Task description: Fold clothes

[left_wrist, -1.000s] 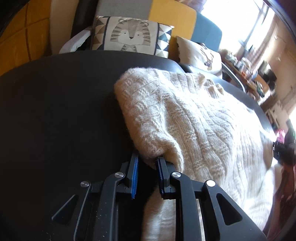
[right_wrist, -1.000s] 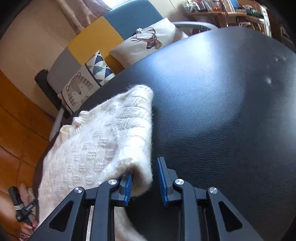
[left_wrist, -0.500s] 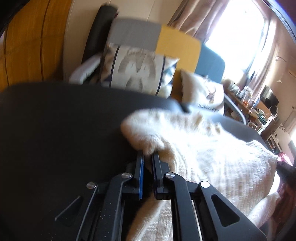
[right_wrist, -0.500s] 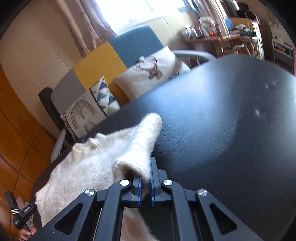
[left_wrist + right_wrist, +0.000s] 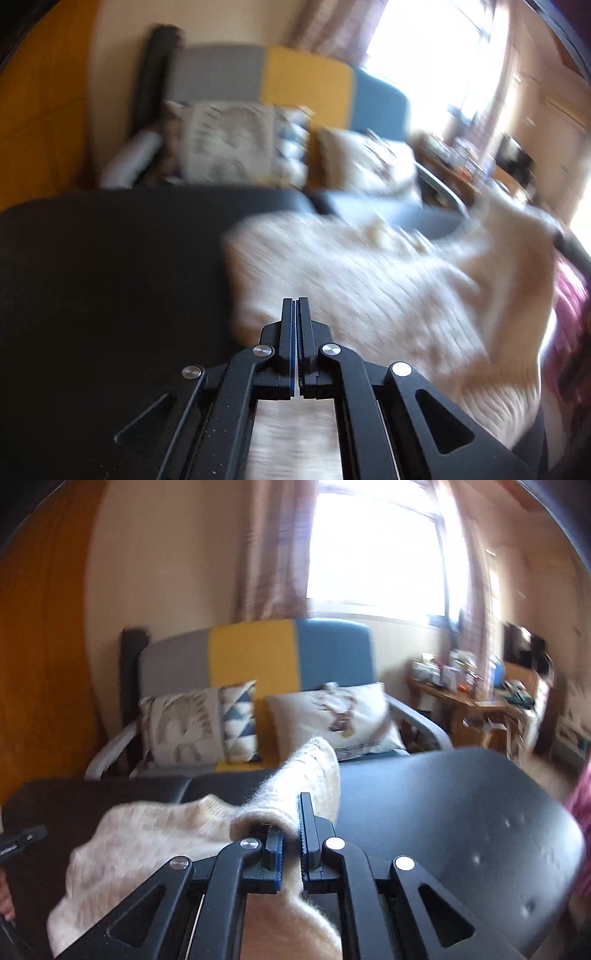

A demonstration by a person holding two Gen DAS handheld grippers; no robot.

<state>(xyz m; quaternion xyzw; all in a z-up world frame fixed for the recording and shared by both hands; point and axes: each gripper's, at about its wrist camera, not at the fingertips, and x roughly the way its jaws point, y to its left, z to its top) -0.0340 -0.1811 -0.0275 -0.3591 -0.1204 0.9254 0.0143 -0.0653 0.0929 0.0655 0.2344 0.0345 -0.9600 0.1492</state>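
Your right claw (image 5: 293,843) pinches the fuzzy white sweater (image 5: 147,838), now lifted off the black table (image 5: 443,805). Your left claw (image 5: 296,332) has closed since before, maybe on sweater; blur hides it. Bare table fills the right side.

One sweater (image 5: 369,280), two cushions (image 5: 199,727), two grippers (image 5: 290,834).
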